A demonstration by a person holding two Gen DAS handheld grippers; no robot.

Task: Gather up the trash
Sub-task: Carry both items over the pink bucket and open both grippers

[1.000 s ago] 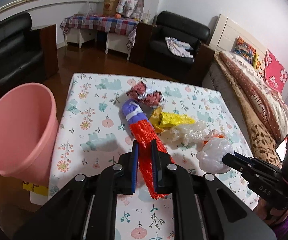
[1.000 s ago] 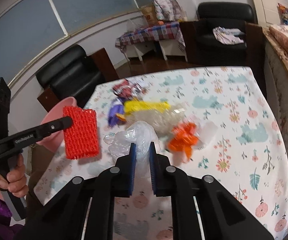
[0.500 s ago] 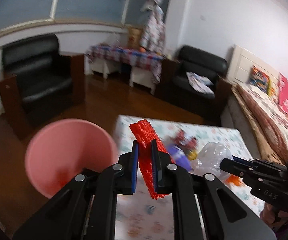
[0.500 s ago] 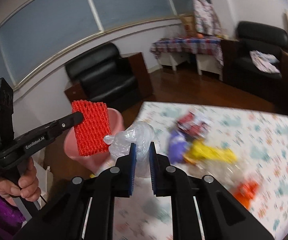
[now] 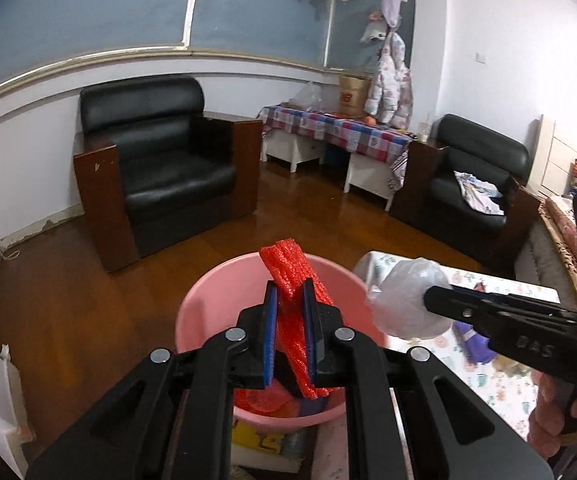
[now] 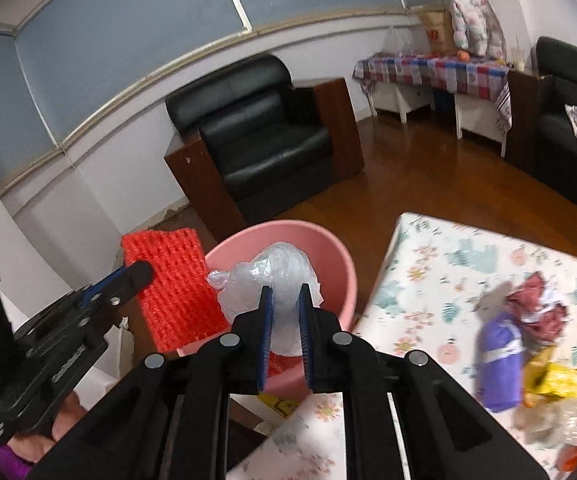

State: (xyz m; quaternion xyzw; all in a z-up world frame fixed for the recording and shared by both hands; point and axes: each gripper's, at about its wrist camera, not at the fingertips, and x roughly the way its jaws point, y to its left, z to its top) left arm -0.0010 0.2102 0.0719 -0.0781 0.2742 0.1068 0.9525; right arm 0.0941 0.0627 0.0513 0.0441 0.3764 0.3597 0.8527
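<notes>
Two grippers hold trash over a pink bin.

The left gripper pinches red net above the bin; the right gripper, at 3 o'clock, pinches a clear bag. Wrappers lie blurred on the table, some cut off. Bin contents are mostly hidden.

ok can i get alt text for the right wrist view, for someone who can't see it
The right gripper holds a crumpled clear plastic bag in front of a pink bin, while the left gripper holds a red foam net beside it. More trash lies on the floral table to the right, with a black armchair behind.
</notes>
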